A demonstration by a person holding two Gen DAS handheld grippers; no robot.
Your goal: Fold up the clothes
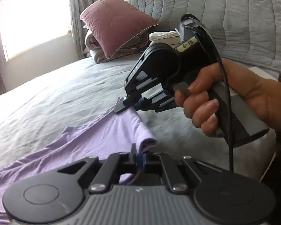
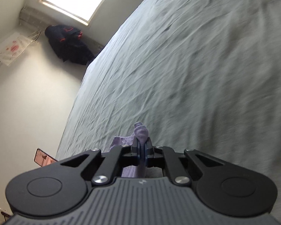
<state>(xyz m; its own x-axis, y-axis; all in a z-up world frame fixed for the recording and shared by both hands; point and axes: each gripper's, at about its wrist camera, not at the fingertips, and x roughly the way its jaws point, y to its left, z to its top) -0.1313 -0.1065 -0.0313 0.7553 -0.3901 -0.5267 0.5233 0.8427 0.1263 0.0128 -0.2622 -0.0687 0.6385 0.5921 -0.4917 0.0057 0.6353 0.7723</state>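
Lilac garment lies across the near part of the bed, on the pale grey sheet. Its bulk trails toward the lower left of the left wrist view; one folded edge runs in a taut line from the left gripper up to the right gripper.

Left gripper: jaws clenched on a folded corner of the garment; cloth bunches up just in front of the fingers and a strip passes back between them.

Right gripper: held in the person's right hand, fingers wrapped round the handle and trigger. Jaws pinched on the far corner of the same edge. In its own view a small wad of lilac cloth sticks up between the closed fingers, with more showing below them.

The two grips are apart along the edge, fabric between them lifted slightly off the sheet.

Room to move: wide stretch of wrinkled bare sheet beyond and to the left of the garment, up to the bed's far edge by the wall. At the head end, a mauve pillow on a rolled duvet, folded white linen beside it, grey quilted headboard behind. Bright window on the left wall; dark jacket hanging below it in the right wrist view.
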